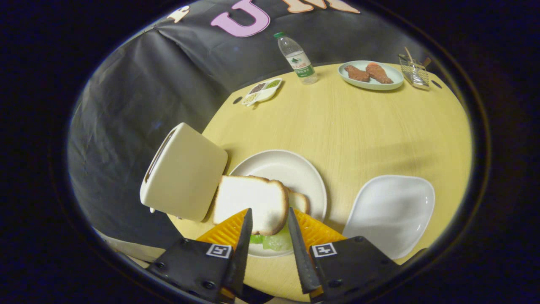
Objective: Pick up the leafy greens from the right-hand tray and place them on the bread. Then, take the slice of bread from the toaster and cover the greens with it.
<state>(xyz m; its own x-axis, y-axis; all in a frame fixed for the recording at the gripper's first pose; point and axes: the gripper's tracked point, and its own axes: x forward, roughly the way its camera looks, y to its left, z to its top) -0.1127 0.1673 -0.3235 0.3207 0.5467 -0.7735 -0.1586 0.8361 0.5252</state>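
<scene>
Gripper view: your gripper (267,217) has its fingers spread, with the near edge of the top bread slice (249,202) lying between the tips; whether either pad touches it, you cannot tell.
Greens: the leafy greens (274,242) peek out under that slice, on the round plate (295,169), with the lower slice (300,201) showing behind.
Toaster: the toaster (185,173) stands just beside the bread.
Right tray: the white tray (392,211) holds nothing.
Advice: the cover sits skewed toward the toaster, so nudge it square over the greens, then lift your fingers straight off without dragging it.

Toaster (183,173) left of plate (295,169) — bread (249,202) on greens (274,241).
</scene>
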